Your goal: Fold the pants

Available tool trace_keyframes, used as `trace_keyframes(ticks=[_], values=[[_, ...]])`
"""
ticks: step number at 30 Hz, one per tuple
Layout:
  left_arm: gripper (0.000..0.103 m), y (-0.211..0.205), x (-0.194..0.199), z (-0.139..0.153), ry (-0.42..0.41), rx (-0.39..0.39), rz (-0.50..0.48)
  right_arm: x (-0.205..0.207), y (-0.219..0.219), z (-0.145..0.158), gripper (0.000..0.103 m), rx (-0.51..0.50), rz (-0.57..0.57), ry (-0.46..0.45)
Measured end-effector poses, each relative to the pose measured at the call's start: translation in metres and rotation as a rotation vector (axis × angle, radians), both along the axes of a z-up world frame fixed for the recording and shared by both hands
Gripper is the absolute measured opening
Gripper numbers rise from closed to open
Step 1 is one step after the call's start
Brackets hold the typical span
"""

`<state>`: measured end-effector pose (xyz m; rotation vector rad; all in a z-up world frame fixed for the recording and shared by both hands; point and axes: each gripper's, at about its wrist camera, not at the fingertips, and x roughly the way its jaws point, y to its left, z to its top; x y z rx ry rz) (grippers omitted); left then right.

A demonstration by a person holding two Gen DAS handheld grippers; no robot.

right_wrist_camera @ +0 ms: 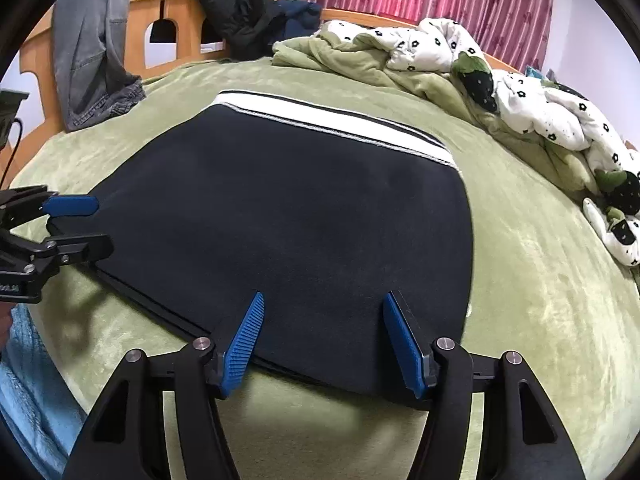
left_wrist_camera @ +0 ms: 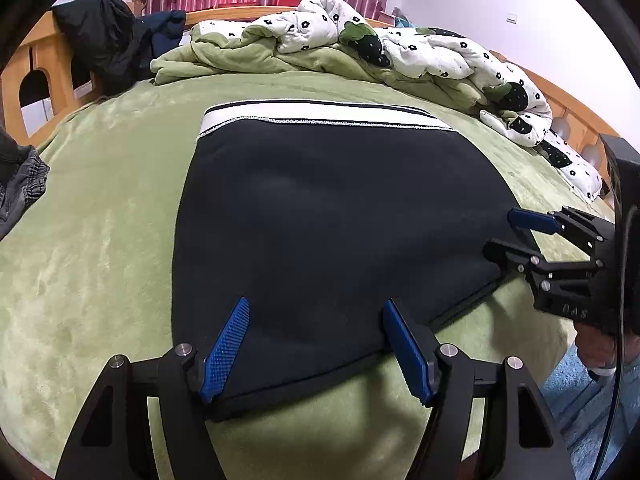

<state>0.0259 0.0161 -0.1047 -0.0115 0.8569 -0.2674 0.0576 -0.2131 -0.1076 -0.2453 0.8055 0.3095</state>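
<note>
1. Two tongs hang over the near edge of the pants [left_wrist_camera: 340, 216], which lie flat and already folded over in a dark rectangle on the bed [left_wrist_camera: 100, 260], white striped waistband at the far side.
2. Our left tongs [left_wrist_camera: 316, 344] stand open, pads apart with cloth under them but unpinched; we judge the fold has been laid down and let go.
3. Our right tongs [right_wrist_camera: 324, 340] are likewise open above the same edge, gripping nothing.
4. We keep both low and angled down, probably to check the hem lines up.
5. Around us: a crumpled floral duvet [left_wrist_camera: 440, 56] along the far side, a black jacket [left_wrist_camera: 104, 36] on the wooden bed frame [right_wrist_camera: 160, 12], grey trousers [right_wrist_camera: 92, 60] draped there. None crowds the pants.
</note>
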Motion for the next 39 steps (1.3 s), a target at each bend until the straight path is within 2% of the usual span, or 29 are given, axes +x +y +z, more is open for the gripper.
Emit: trace_keyframes(ticks=[7, 10, 12, 13, 15, 20, 23, 25, 30, 33, 34, 36, 37, 39], values=[[0.067, 0.01, -0.011, 0.002, 0.008, -0.002, -0.014, 0.006, -0.021, 0.003, 0.061, 0.009, -0.103, 0.009], [0.068, 0.016, -0.02, -0.001, 0.009, 0.073, 0.009, 0.008, -0.029, 0.002, 0.063, -0.014, -0.129, 0.023], [0.073, 0.024, -0.02, -0.003, 0.036, 0.1, 0.043, 0.011, -0.037, 0.005, 0.063, 0.01, -0.162, 0.042], [0.075, 0.03, -0.019, -0.006, 0.066, 0.089, 0.062, 0.011, -0.042, 0.007, 0.063, 0.029, -0.18, 0.047], [0.074, 0.049, -0.015, -0.005, 0.113, 0.008, 0.075, 0.015, -0.052, 0.013, 0.063, 0.062, -0.213, 0.047], [0.074, 0.061, -0.004, 0.036, -0.018, -0.029, 0.062, 0.037, -0.059, 0.039, 0.063, 0.084, -0.211, -0.004], [0.073, 0.056, 0.015, 0.064, -0.111, -0.009, -0.015, 0.062, -0.056, 0.051, 0.064, 0.062, -0.198, -0.028], [0.075, 0.055, 0.028, 0.077, -0.176, -0.001, 0.004, 0.08, -0.052, 0.057, 0.064, 0.044, -0.197, -0.048], [0.076, 0.037, 0.1, 0.068, -0.145, 0.003, -0.029, 0.123, -0.042, 0.054, 0.064, 0.07, -0.193, -0.073], [0.076, 0.026, 0.138, 0.054, -0.096, -0.022, -0.028, 0.155, -0.035, 0.039, 0.062, 0.142, -0.173, -0.005], [0.074, 0.023, 0.153, 0.047, -0.074, -0.045, -0.027, 0.162, -0.034, 0.035, 0.059, 0.166, -0.174, 0.006], [0.073, 0.015, 0.17, 0.037, -0.058, -0.061, -0.035, 0.172, -0.034, 0.026, 0.059, 0.212, -0.185, 0.014], [0.073, 0.012, 0.18, 0.03, -0.051, -0.04, -0.019, 0.175, -0.033, 0.021, 0.059, 0.22, -0.192, 0.021], [0.073, 0.005, 0.192, 0.013, -0.012, 0.019, 0.024, 0.183, -0.028, 0.005, 0.059, 0.173, -0.212, 0.052]])
